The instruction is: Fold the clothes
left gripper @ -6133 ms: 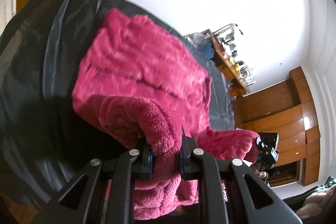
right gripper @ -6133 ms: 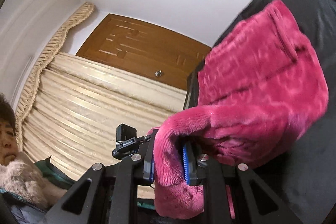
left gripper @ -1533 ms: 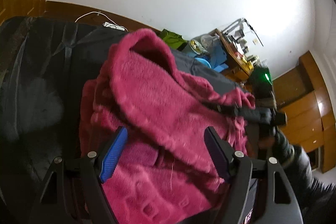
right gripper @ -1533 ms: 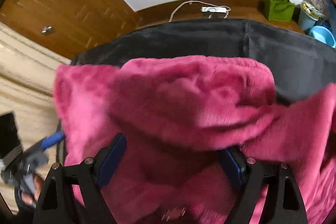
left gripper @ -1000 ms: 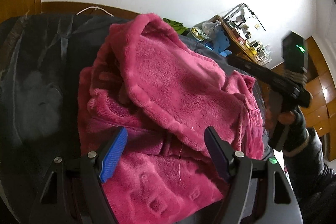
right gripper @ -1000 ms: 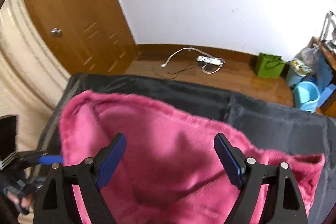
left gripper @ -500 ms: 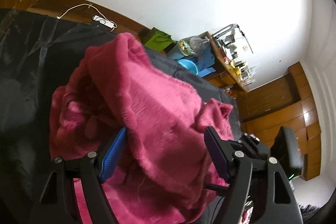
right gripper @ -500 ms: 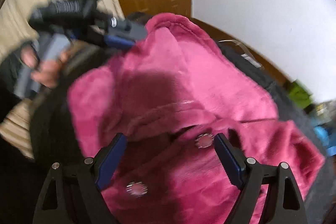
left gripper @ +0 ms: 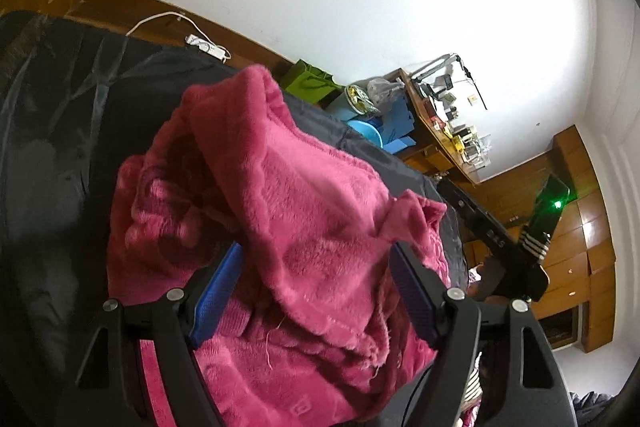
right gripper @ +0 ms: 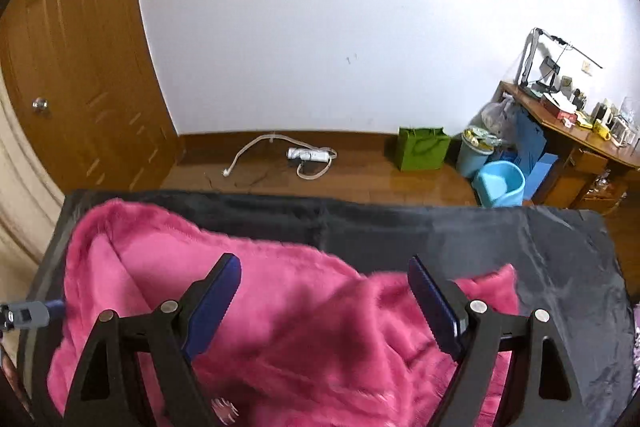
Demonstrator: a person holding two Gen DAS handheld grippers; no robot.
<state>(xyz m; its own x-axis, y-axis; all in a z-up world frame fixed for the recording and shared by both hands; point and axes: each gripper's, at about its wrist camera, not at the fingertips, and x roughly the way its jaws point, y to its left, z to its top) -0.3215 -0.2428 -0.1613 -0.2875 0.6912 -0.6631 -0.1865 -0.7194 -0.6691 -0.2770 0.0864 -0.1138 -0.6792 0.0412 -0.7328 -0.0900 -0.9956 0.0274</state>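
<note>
A fluffy pink garment (left gripper: 288, 219) lies bunched and folded over itself on a black cloth-covered table (left gripper: 60, 131). My left gripper (left gripper: 316, 267) is open, its blue-padded jaws straddling a raised fold of the garment without pinching it. In the right wrist view the same garment (right gripper: 280, 311) lies under my right gripper (right gripper: 324, 277), which is open and empty just above it. The right gripper's black body (left gripper: 504, 243) shows at the right of the left wrist view. The left gripper's tip (right gripper: 28, 313) pokes in at the left edge of the right wrist view.
The black table (right gripper: 480, 239) ends at a far edge. Beyond it on the wooden floor lie a white power strip (right gripper: 310, 155), a green bag (right gripper: 420, 147) and blue buckets (right gripper: 500, 183). A cluttered wooden desk (right gripper: 580, 135) stands at the right, a wooden door (right gripper: 60, 67) at the left.
Both grippers, shut on the garment six seconds ago, are now open. In the last second the right gripper swung back to face the far wall. The left stayed over the raised fold.
</note>
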